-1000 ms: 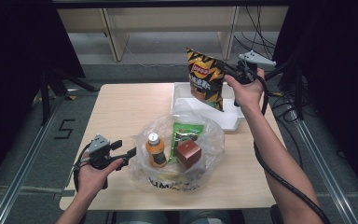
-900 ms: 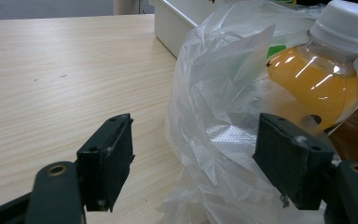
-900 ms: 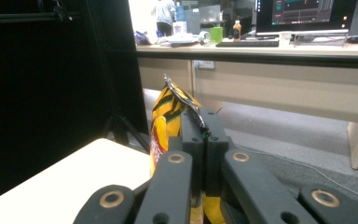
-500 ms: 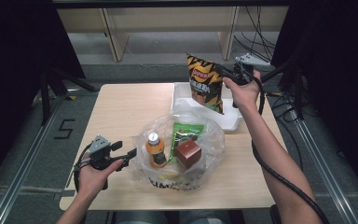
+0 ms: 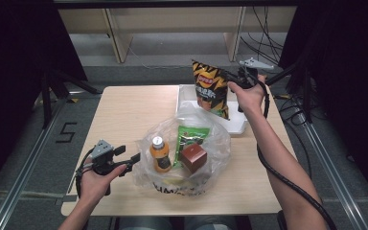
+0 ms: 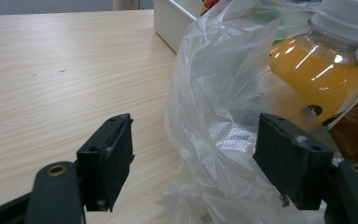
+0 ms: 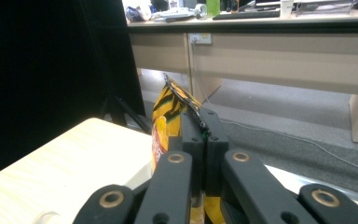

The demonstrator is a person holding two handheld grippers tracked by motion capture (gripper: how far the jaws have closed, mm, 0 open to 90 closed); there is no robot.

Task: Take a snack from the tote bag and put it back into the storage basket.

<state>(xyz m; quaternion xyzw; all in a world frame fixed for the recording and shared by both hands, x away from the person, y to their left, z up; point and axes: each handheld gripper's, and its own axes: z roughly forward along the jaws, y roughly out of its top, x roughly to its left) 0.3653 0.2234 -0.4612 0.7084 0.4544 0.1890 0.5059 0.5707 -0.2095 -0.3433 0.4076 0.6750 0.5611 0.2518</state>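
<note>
Chips (image 5: 210, 88) hang upright over the white tray (image 5: 237, 125) at the far right of the surface (image 5: 124, 115), pinched at the top edge by the right tool (image 5: 228, 80). Left tool (image 5: 133, 158) sits at the bag (image 5: 220, 143), spread.

Left gripper view: jaws spread around bag (image 6: 214, 93) plastic; bottle (image 6: 319, 74) inside.

Right gripper view: jaws pressed together on chips (image 7: 168, 116).

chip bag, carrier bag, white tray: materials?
Chip bag: glossy printed film, likely plastic or foil laminate; it creases sharply where the right gripper pinches it. Carrier bag: thin clear plastic, crinkled, contents showing through. White tray: smooth and matte, probably rigid plastic; can't confirm.
</note>
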